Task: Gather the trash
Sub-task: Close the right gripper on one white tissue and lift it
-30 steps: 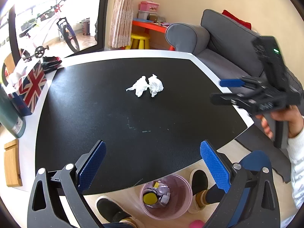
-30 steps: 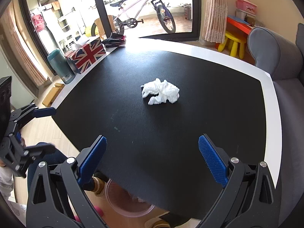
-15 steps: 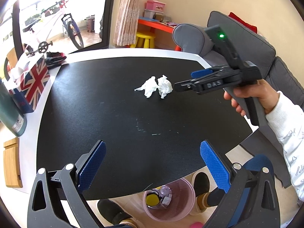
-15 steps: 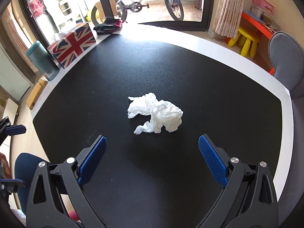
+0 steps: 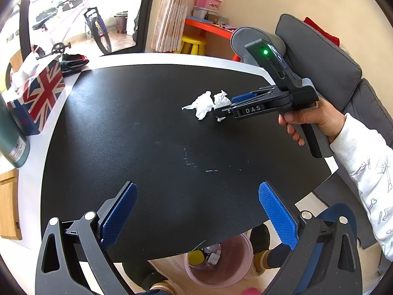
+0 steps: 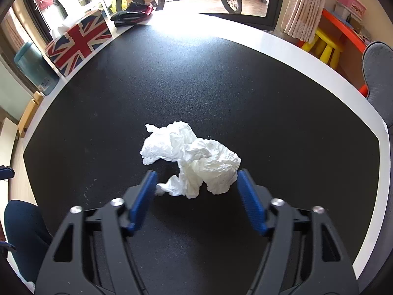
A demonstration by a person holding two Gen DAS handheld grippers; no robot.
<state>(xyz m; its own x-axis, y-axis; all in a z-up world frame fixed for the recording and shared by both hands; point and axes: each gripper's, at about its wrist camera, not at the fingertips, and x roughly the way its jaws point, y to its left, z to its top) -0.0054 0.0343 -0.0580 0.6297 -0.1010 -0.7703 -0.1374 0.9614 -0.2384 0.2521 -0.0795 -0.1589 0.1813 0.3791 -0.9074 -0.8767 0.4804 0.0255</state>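
Crumpled white tissue point(image 6: 194, 158) lying near the middle of the black table mat point(image 6: 282, 103), in two bunched lumps touching each other. In the right wrist view, at about 6 o'clock from the frame centre. Right gripper point(image 6: 196, 184) low over the mat, fingers spread apart, one blue pad point(image 6: 143, 200) at 7 o'clock of the tissue and the other at 5 o'clock. Near lump sitting between the two pads; left pad touching a thin twisted tail of the paper, right pad just beside the bigger lump. Not yet clenched on it.

In the left wrist view, same tissue point(image 5: 207, 104) at about 12 o'clock, right gripper point(image 5: 226, 108) reaching it from 3 o'clock, held by the right hand point(image 5: 312, 120) in a white printed sleeve. Green light lit on the top of that tool.

Left gripper point(image 5: 196, 211) hovering above the near edge of the mat, released, blue pads wide apart, grasping nothing, well apart from the tissue.

Pink trash bin point(image 5: 218, 263) on the floor at 6 o'clock, below the mat edge, with some yellow and white items inside. Union Jack box point(image 5: 40, 93) at 9 o'clock on the white table border, dark green bottle point(image 5: 11, 137) just beside it. Bicycle point(image 5: 73, 34) behind the window at 11 o'clock, grey sofa point(image 5: 326, 56) at 2 o'clock, yellow stool point(image 5: 192, 44) near 12 o'clock.
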